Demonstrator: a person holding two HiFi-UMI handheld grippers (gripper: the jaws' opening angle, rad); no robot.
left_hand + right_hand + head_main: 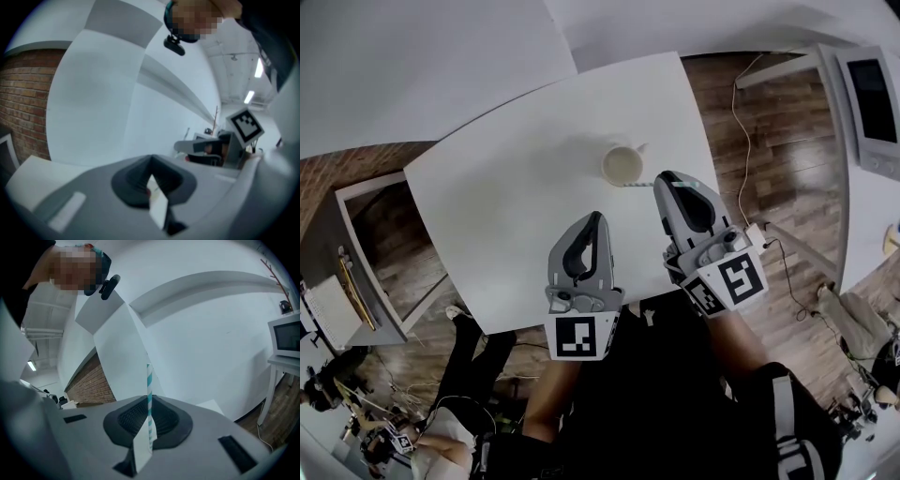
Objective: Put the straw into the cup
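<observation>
A pale cup [622, 165] stands on the white table [506, 187], right of its middle. My right gripper [667, 178] hovers just right of the cup, shut on a teal-and-white striped straw [149, 390]. The straw stands upright between the closed jaws in the right gripper view, and in the head view a short piece of the straw [638, 185] shows between the gripper's tip and the cup. My left gripper [597, 217] hangs over the table's near part, below the cup, with its jaws together and nothing between them [157, 199]. The cup appears in neither gripper view.
A microwave [874, 98] sits on a white stand at the far right, and a cable [741, 141] trails over the wooden floor beside the table. At the left stands a low shelf [356, 281]. The table's near edge lies just under both grippers.
</observation>
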